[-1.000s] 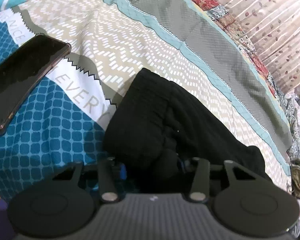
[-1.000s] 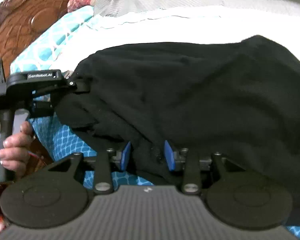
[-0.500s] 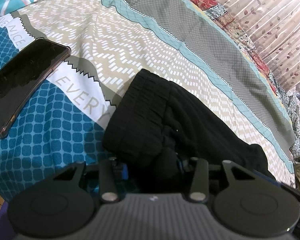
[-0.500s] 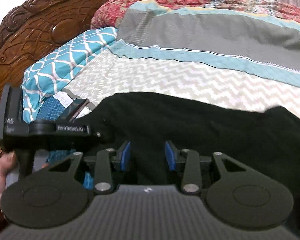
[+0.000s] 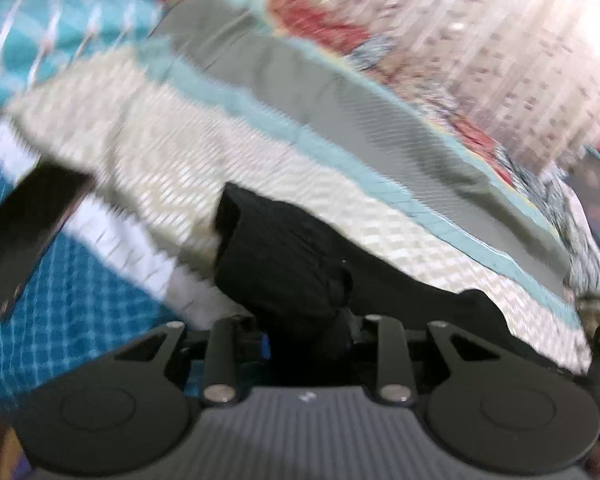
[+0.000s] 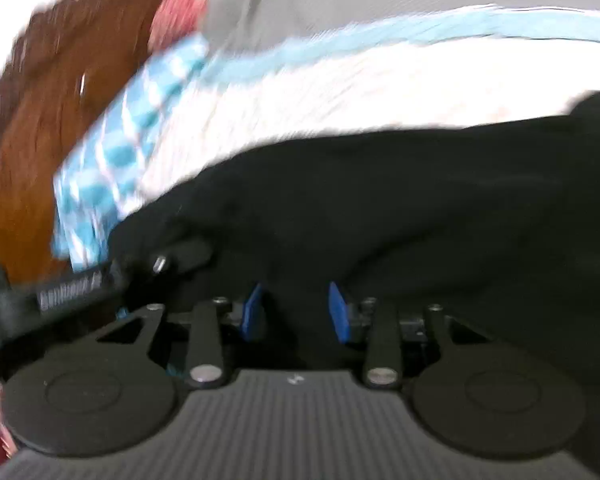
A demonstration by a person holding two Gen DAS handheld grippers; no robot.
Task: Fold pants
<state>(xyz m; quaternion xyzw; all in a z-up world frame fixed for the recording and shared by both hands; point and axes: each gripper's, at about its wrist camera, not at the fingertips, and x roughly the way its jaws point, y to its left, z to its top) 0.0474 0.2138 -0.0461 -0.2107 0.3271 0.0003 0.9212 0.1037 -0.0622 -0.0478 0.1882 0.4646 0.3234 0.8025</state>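
Both views are smeared by motion blur. The black pants [image 5: 284,264] lie on the bed's patterned bedspread [image 5: 188,152], bunched into a thick wad right at the left gripper [image 5: 306,344]. Its jaws have just been closing, and the wad of black cloth fills the gap between them, so they pinch the pants; only a sliver of one blue pad shows beside the fabric. Beyond these jaws the cloth runs off to the right across the cream zigzag band. To the left of the jaws, well apart from the pants, a dark phone [image 5: 24,232] rests on the blue checked part of the bedspread.

From the right wrist, the right gripper [image 6: 296,312] has its jaws spread partway, with black cloth lying between the blue pads [image 6: 340,312]; whether the pads actually press on it cannot be told. The pants [image 6: 400,208] spread ahead of and to the right of these jaws. To their left sits the left gripper's body [image 6: 80,284], with the carved wooden headboard [image 6: 44,128] farther behind it.
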